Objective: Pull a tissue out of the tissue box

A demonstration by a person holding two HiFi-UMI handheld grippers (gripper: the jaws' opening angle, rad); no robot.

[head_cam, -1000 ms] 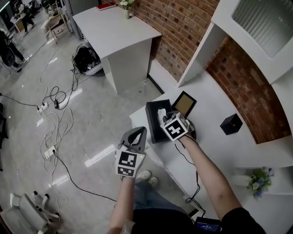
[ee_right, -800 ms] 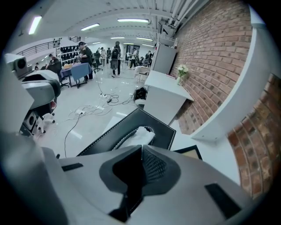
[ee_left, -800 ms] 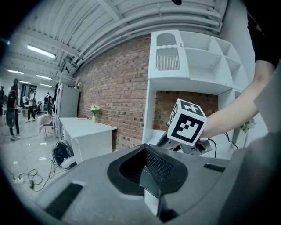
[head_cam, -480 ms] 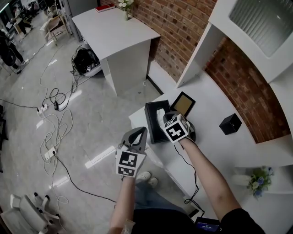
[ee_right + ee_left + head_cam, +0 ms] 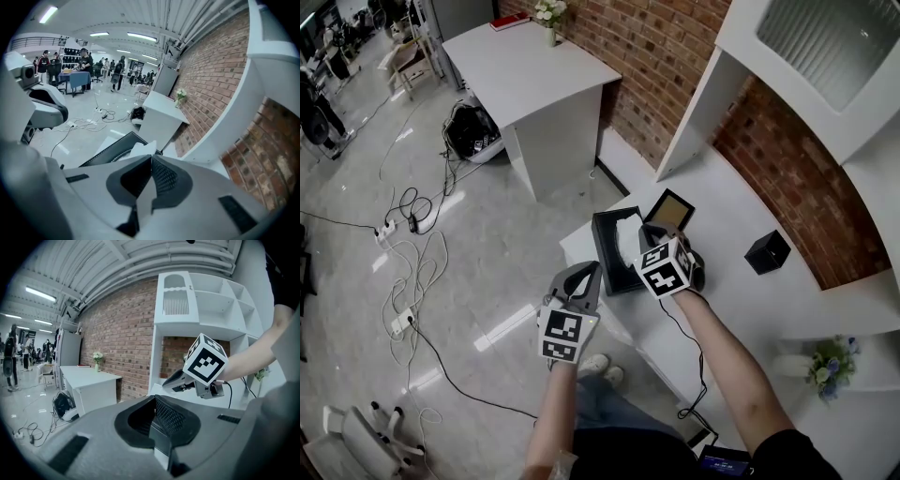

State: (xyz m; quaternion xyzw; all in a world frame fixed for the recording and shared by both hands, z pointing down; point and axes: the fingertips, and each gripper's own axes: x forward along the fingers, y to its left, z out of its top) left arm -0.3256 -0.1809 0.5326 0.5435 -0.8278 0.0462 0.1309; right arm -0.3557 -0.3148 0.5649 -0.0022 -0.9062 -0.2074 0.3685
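Note:
The black tissue box (image 5: 607, 251) lies at the near left corner of the white table (image 5: 741, 291). A white tissue (image 5: 628, 236) rises from its slot. My right gripper (image 5: 649, 232) hangs just above the box, shut on that tissue. In the right gripper view the tissue (image 5: 142, 150) pokes out past the closed tips of the right gripper (image 5: 151, 156), with the box (image 5: 110, 151) below. My left gripper (image 5: 586, 274) is held off the table's left edge, over the floor, shut and empty. From the left gripper (image 5: 154, 397) view, the right gripper (image 5: 180, 379) shows ahead.
A small picture frame (image 5: 672, 211) leans just behind the box. A black cube (image 5: 767, 251) sits farther right by the brick wall. A flower bunch (image 5: 830, 367) is at the near right. Cables (image 5: 412, 253) trail over the floor, and a white desk (image 5: 530, 70) stands beyond.
The right gripper has closed on the tissue and risen a little above the box, drawing the tissue up. The left gripper has stayed where it was.

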